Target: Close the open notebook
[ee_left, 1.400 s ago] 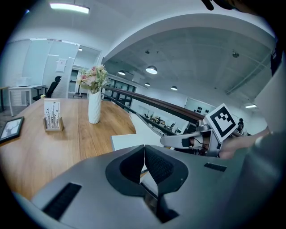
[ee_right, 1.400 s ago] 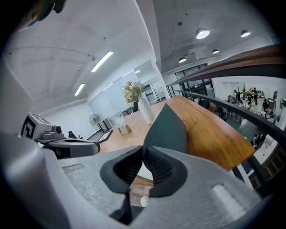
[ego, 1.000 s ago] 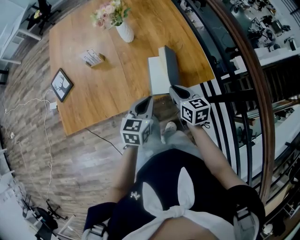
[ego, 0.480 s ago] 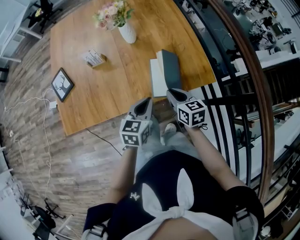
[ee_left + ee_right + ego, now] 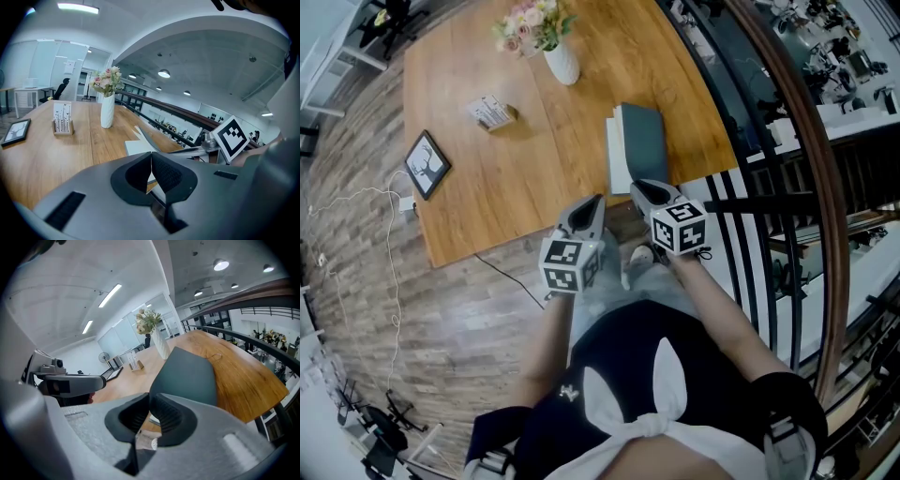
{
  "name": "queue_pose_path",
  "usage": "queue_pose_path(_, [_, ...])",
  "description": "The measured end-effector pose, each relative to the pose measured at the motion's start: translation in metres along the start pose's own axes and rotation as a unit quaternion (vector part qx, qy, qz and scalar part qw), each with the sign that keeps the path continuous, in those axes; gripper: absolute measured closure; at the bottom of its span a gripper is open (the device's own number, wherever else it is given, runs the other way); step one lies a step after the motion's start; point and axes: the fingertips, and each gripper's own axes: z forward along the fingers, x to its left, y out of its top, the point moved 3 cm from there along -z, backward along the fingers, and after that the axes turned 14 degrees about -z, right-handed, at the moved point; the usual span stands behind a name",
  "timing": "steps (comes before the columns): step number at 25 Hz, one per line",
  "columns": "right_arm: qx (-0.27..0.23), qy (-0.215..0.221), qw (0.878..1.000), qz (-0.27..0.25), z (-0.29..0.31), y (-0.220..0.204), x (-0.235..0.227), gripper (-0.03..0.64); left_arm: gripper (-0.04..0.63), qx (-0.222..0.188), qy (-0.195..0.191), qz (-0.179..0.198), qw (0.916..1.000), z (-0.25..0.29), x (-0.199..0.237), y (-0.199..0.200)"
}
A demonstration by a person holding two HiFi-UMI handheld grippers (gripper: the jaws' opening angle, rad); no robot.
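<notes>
Notebook [image 5: 637,145] sits at the near right corner of the bench [image 5: 487,178], close to the edge by the railing and well apart from the vase [image 5: 562,64]. It's not shut yet. The dark cover [image 5: 185,373] hangs at a slant over the white pages [image 5: 614,150], which peek out along its left side.

The right tool [image 5: 642,190] has its jaws nearly together and, as far as I can tell from its own view, they're pinching the near edge of that cover. The left tool [image 5: 589,211] is off the bench on my side with its jaws pressed together on nothing, so it's not doing anything.

My take on the step: this is the tail end of the swing, with the cover past upright and just needing to go down flat. A few tips:

- Follow the arc around the spine rather than pushing straight down. That way the cover folds instead of the whole notebook sliding.
- Don't drag it toward yourself, because it's already near the bench edge.
- Keep the pinch light and steady, and only let go once the cover rests on the pages.
- If it wants to spring back, a gentle press on top with the closed left tool would probably settle it.
</notes>
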Motion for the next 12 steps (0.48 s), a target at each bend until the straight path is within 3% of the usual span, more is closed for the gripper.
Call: queue_pose_path(12, [0.022,0.01,1.0,-0.012,0.021,-0.008,0.007,0.572,0.577,0.0,0.008,-0.007,0.9999,-0.001,0.011,0.002])
